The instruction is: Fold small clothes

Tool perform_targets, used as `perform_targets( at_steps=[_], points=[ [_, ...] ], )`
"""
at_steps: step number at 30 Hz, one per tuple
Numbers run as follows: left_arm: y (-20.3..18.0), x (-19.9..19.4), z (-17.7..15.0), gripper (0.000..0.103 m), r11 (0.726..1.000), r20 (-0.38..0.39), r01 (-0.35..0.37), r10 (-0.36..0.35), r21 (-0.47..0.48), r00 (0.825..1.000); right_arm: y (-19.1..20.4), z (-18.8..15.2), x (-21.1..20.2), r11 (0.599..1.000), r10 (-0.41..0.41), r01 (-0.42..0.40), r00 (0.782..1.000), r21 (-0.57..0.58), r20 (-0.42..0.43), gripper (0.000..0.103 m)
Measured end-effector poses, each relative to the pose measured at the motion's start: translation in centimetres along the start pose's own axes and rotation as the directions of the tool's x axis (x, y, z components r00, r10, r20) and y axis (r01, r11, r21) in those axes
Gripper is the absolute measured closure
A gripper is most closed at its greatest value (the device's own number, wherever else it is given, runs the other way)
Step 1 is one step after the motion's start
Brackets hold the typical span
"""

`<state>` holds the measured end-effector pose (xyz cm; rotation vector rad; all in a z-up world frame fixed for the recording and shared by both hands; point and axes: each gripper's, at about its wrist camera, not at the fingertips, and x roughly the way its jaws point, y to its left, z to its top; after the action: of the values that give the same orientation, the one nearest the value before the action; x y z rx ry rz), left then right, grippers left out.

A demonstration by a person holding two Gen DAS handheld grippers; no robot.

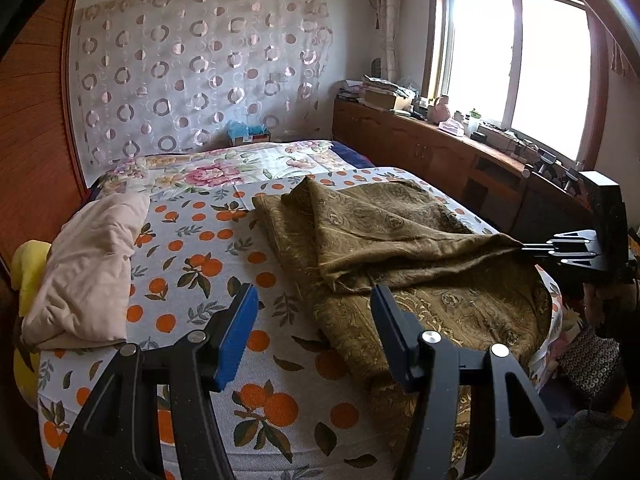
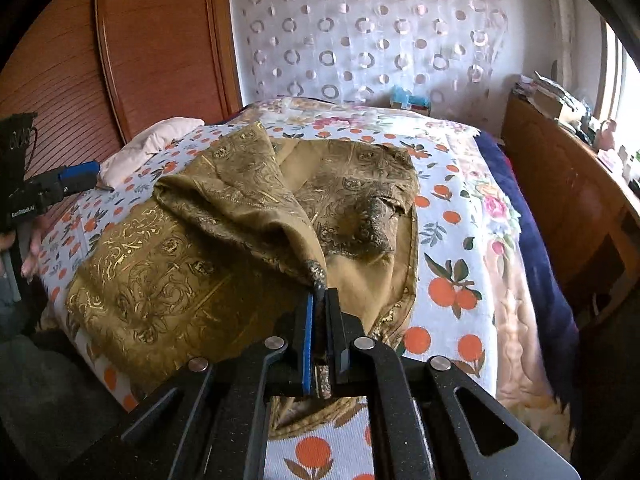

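An olive-gold patterned cloth lies spread and partly doubled over on the orange-print bedsheet. My right gripper is shut on one corner of the cloth and holds that corner lifted off the bed, so a fold rises toward it. In the left wrist view the right gripper shows at the right edge, pinching that same corner. My left gripper hovers open over the near edge of the cloth, nothing between its fingers. The left gripper also appears at the far left of the right wrist view.
A folded cream garment lies on the left side of the bed beside a yellow item. A floral quilt covers the bed's far end. A cluttered wooden cabinet runs under the window on the right.
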<state>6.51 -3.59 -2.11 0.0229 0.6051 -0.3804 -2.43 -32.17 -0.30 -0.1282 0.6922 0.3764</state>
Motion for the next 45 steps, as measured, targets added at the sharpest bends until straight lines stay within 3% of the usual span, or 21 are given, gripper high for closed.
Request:
perform_targets(
  at_steps=[6,10,16,19,21,25,26,28,29,30,34,40,45],
  points=[
    [0.0,0.0,0.0,0.043,1.000,0.000,0.001,-0.001,0.001,1.000,0.7,1.3,-1.7,1.000,-0.023,0.024,0.999,-0.019,0.042,0.092],
    [0.0,-0.1,0.1,0.043,1.000,0.005,-0.007,0.007,0.003,1.000,1.1,2.0,-1.5,0.999,-0.035,0.037,0.998,-0.035,0.057,0.066],
    [0.1,-0.6,0.3,0.044,1.000,0.035,-0.019,0.020,-0.015,0.999,3.4,3.4,0.1,0.994,-0.028,0.034,0.998,-0.108,0.052,0.063],
    [0.3,-1.0,0.2,0.060,1.000,0.047,-0.018,0.019,-0.024,0.999,4.9,4.4,1.3,0.988,-0.011,0.018,0.999,-0.154,0.049,0.059],
    [0.5,-1.0,0.1,0.083,0.999,0.050,-0.015,0.017,-0.030,0.999,5.8,5.0,2.3,0.983,0.003,0.005,0.999,-0.181,0.044,0.058],
    [0.8,-1.0,0.0,0.084,0.999,0.043,0.006,-0.004,-0.046,0.999,7.4,6.2,4.4,0.974,0.039,-0.034,0.999,-0.224,0.021,0.057],
    [0.8,-1.0,0.0,0.083,0.999,0.043,0.002,0.000,-0.043,0.999,7.8,6.5,4.9,0.971,0.046,-0.041,0.999,-0.234,0.015,0.056],
    [0.6,-1.0,0.1,0.051,0.999,0.049,-0.031,0.032,-0.027,0.998,8.2,7.1,6.1,0.967,0.065,-0.063,0.998,-0.247,0.001,0.056],
    [0.6,-0.8,0.0,0.024,0.999,0.043,-0.029,0.030,-0.025,0.999,8.5,7.3,6.6,0.965,0.077,-0.077,0.997,-0.252,-0.010,0.054],
    [0.7,-0.6,0.0,0.018,0.999,0.038,-0.022,0.024,-0.028,0.999,8.6,7.4,7.3,0.962,0.086,-0.088,0.996,-0.258,-0.020,0.052],
    [1.0,-0.1,-0.3,0.017,0.999,0.028,-0.029,0.031,-0.043,0.999,9.6,7.9,9.6,0.947,0.095,-0.111,0.993,-0.300,-0.067,0.041],
    [1.4,0.3,-0.9,0.017,0.998,0.006,-0.047,0.047,-0.049,0.999,10.2,8.4,13.1,0.931,0.096,-0.151,0.980,-0.332,-0.174,0.038],
    [1.4,0.6,-1.1,0.017,0.998,-0.001,-0.040,0.040,-0.050,0.999,10.4,8.7,13.8,0.920,0.106,-0.169,0.976,-0.352,-0.191,0.037]
  ],
)
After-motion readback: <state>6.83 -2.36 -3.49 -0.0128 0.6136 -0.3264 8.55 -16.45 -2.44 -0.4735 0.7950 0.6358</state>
